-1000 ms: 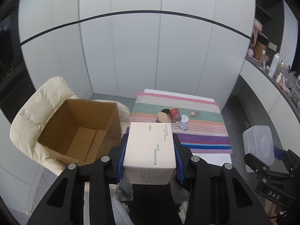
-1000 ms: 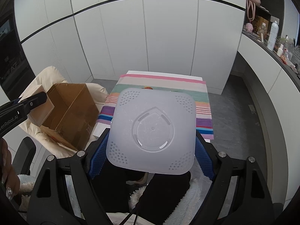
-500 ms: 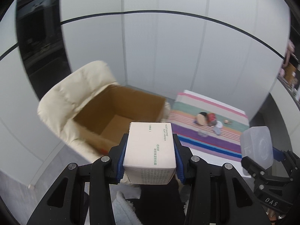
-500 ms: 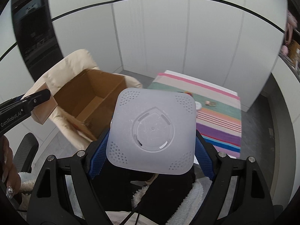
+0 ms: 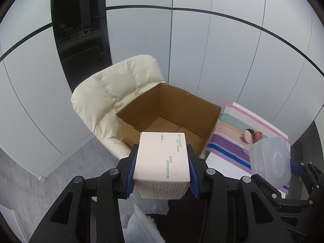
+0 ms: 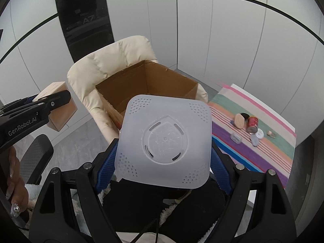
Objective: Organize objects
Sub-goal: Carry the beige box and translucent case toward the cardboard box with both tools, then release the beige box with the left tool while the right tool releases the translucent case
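My left gripper is shut on a pale pink carton with green print, held in the air just short of an open cardboard box that sits on a cream armchair. My right gripper is shut on a translucent plastic container, held bottom-up in front of the same cardboard box. The container also shows at the right of the left wrist view, and the carton at the left of the right wrist view.
A striped cloth covers a low table to the right of the armchair. On it lie a red tin, a tan disc and small lids. White wall panels stand behind, with a dark panel at the left.
Both grippers have swung left with their loads. The view has turned from the striped table towards the cardboard box and armchair, which now sit in the centre.
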